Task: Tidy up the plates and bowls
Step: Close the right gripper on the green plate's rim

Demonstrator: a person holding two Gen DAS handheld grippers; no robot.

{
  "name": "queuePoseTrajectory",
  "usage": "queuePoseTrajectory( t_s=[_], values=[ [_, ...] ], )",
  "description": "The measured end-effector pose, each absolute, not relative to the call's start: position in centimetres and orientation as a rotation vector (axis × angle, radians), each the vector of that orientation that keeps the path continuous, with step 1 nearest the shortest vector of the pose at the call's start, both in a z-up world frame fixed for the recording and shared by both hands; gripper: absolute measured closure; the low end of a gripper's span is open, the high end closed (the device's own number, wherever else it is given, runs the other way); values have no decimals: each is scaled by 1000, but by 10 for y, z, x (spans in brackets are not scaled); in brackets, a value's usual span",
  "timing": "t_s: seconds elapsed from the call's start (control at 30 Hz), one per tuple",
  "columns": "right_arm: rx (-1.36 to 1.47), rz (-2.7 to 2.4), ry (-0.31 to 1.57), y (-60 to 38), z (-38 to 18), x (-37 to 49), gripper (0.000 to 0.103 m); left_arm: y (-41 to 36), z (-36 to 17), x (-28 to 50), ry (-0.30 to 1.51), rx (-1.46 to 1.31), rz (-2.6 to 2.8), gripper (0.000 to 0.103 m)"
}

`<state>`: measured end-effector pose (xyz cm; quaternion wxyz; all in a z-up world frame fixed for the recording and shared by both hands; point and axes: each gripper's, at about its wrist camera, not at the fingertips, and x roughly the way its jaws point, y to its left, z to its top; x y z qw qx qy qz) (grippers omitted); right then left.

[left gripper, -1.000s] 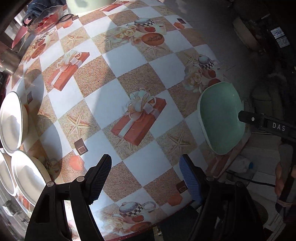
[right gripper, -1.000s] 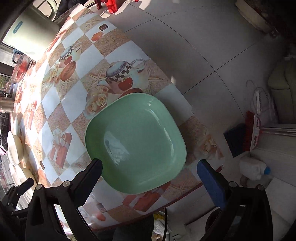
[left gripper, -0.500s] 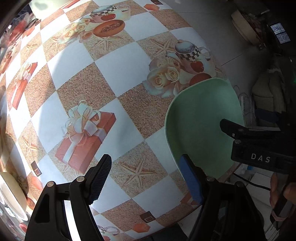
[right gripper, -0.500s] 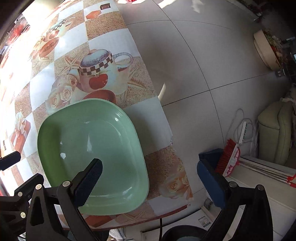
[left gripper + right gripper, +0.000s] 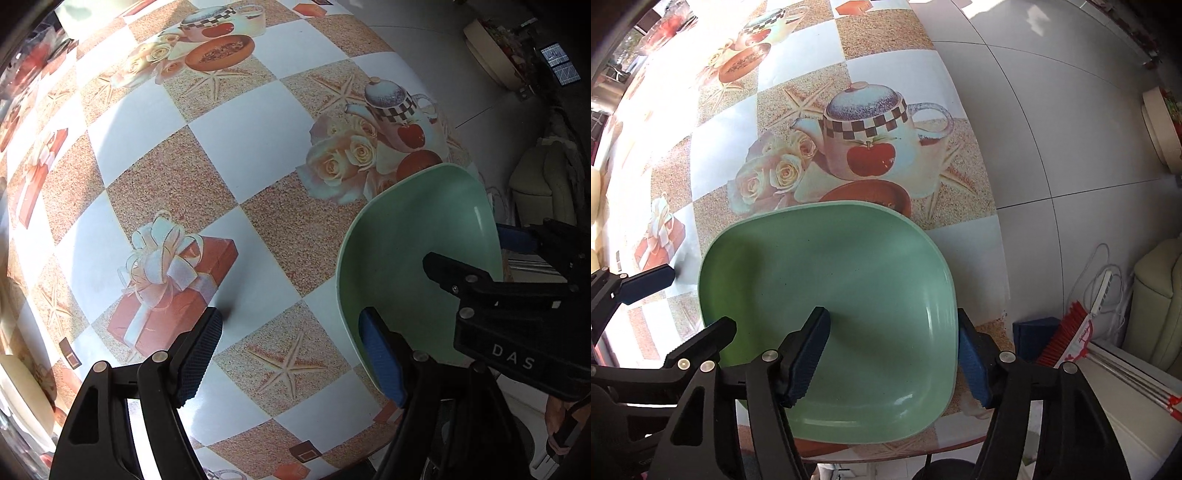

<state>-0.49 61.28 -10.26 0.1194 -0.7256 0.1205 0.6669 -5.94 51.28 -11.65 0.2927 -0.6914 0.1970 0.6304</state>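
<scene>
Pale green squarish glossy dish [image 5: 827,284] sits lower centre of right wrist frame, on patterned checkered counter [image 5: 798,74] near its edge. Right gripper [image 5: 892,360] fingers spread, straddling dish's near right rim: one inside basin, one outside wall; not yet clamped. Left gripper [image 5: 291,363] fingers spread, grasping nothing, just beside dish. Recommendation: seat rim deep between pads, close squarely; glossy surface likely slippery. Cream plates [image 5: 22,391] at left frame edge.

Black angular tool [image 5: 890,358] frames — silver screw heads, blue ribbed pads [image 5: 380,360], white "DAS" lettering.
</scene>
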Motion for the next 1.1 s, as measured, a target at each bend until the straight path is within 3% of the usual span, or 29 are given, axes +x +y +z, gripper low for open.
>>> queuePoseTrajectory(
  t_s=[0.3, 0.73, 0.9, 1.1],
  values=[
    [-2197, 1954, 418, 564, -102, -13, 35, 460, -121, -64, 541, -1856, 1726, 24],
    [-2342, 2140, 131, 421, -92, -32, 35, 339, -125, -57, 588, -1886, 1796, 24],
    [-2453, 2201, 241, 356, -88, -33, 35, 294, -128, -39, 610, -1933, 1788, 24],
    [-2425, 2213, 239, 321, -78, -26, 35, 255, -123, -39, 421, -2034, 1891, 24]
  ],
)
